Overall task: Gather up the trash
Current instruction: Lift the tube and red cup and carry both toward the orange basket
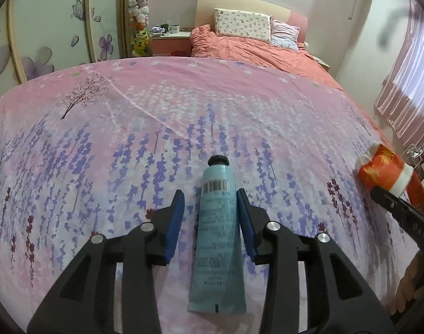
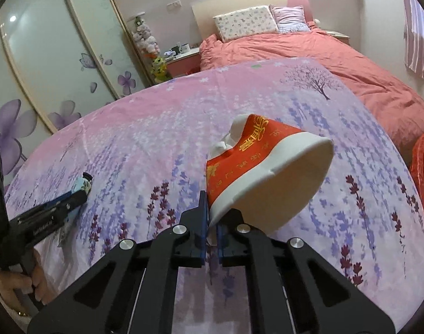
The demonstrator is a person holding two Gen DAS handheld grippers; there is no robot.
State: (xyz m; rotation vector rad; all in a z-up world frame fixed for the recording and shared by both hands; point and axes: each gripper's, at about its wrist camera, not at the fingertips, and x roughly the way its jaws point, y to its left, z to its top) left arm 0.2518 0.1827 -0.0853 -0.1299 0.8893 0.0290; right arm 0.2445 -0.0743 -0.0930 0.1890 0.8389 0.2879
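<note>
A crushed red-and-white paper cup is hanging pinched by its white rim in the right gripper, whose blue pads are clamped together on it above a pink floral bedspread. In the left wrist view, the left gripper is standing with jaws apart around a light-blue tube lying flat on the spread, black cap pointing to 12 o'clock; the right pad is lying just beside the tube, the left pad clear of it. A red basket is showing at 3 o'clock.
</note>
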